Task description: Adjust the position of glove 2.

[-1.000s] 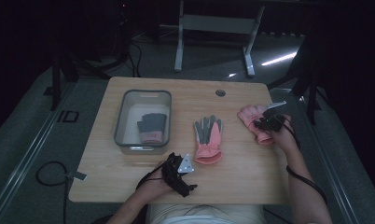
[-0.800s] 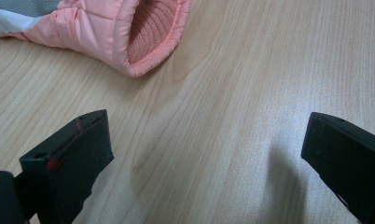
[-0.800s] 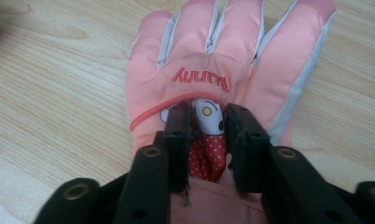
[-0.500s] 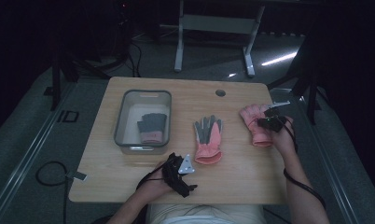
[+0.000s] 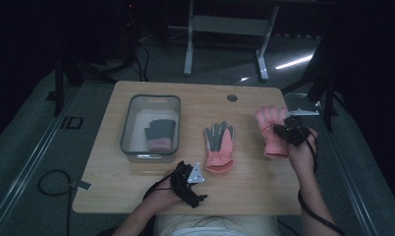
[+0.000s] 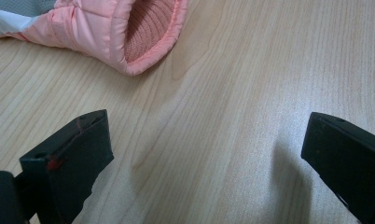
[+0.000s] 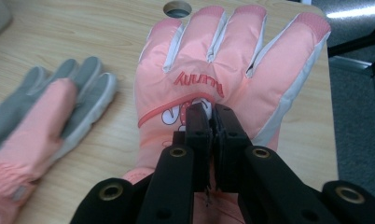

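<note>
Spanning the scene, the pale wood-grain table (image 5: 244, 182) carries a grey-rimmed clear plastic bin (image 5: 131, 125) holding a dark knit glove (image 5: 160, 135). A padded pink glove with grey palm (image 5: 219, 147) lies mid-table. Near the right edge, the quilted pink glove (image 7: 223, 70) is pinched by the right gripper (image 7: 212, 116), jaws clamped on its fabric. The left gripper (image 6: 204, 158) rests wide apart over bare wood.
</note>
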